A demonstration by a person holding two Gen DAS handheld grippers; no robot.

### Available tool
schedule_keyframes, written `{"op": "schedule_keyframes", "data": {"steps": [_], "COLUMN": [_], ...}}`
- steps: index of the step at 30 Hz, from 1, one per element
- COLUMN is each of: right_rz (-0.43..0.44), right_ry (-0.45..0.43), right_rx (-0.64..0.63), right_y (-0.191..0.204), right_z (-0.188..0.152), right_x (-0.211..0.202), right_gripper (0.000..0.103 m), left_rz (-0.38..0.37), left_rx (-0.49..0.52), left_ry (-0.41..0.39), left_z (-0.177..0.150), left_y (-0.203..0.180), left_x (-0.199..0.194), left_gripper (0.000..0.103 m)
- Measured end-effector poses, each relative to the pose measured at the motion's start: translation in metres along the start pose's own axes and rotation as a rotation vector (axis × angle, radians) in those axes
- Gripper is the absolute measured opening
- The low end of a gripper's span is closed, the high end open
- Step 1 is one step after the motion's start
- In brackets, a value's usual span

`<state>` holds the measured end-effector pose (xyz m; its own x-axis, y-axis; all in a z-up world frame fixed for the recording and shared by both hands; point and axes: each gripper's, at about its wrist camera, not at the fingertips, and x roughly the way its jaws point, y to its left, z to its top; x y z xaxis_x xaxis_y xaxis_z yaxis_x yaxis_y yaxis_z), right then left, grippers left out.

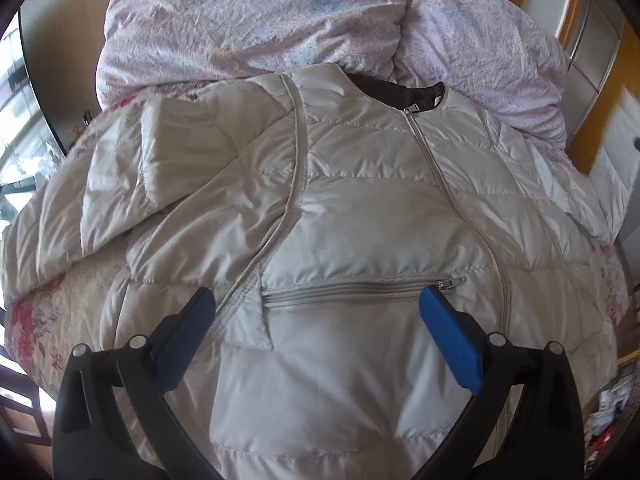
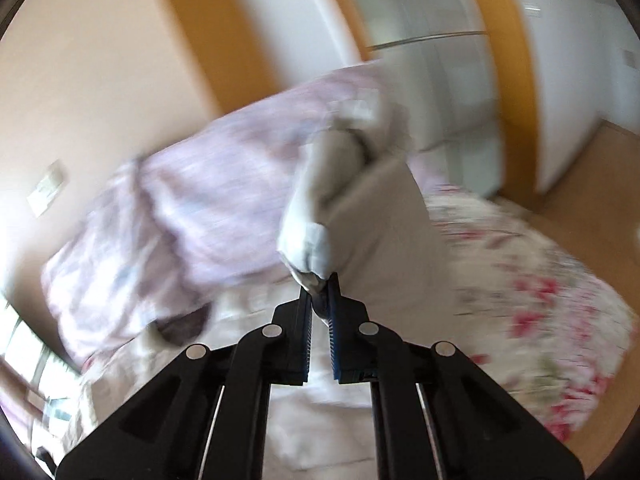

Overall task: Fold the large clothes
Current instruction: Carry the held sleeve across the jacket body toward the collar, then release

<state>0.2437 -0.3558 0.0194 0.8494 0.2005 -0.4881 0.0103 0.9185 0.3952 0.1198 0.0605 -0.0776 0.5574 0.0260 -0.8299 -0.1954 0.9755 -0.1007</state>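
Right tool (image 2: 320,280) clamped on jacket (image 1: 340,200) sleeve cuff (image 2: 308,240), lifted right of the zip; left tool (image 1: 316,300) apart, above the hem.

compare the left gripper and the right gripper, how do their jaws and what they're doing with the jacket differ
The left gripper has its jaws spread wide over the pale grey quilted puffer jacket, near its zipped pocket, gripping nothing. The right gripper has its jaws pinched shut on a bunched piece of the same jacket, held up above the floral bedspread. The left view is sharp; the right view is motion-blurred. Both have black arms and blue pads.
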Motion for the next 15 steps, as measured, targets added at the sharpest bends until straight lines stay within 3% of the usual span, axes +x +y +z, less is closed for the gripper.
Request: {"op": "schedule_keyframes", "data": {"steps": [3, 7, 11, 15], "right_rz": [0.14, 0.266, 0.314, 0.308], "right_ry": [0.049, 0.128, 0.233, 0.347], "right_rx": [-0.071, -0.121, -0.169, -0.238], "right_y": [0.05, 0.092, 0.128, 0.162], "right_z": [-0.013, -0.036, -0.063, -0.103], "right_x": [0.009, 0.027, 0.057, 0.088], "right_gripper": [0.008, 0.008, 0.008, 0.008], "left_rz": [-0.028, -0.031, -0.024, -0.03], "left_rx": [-0.029, -0.046, -0.055, -0.077], "left_ry": [0.006, 0.007, -0.006, -0.044], "left_z": [-0.001, -0.003, -0.005, -0.008], "left_y": [0.009, 0.016, 0.022, 0.032], "left_x": [-0.001, -0.004, -0.007, -0.014], "left_gripper": [0.101, 0.101, 0.101, 0.101]}}
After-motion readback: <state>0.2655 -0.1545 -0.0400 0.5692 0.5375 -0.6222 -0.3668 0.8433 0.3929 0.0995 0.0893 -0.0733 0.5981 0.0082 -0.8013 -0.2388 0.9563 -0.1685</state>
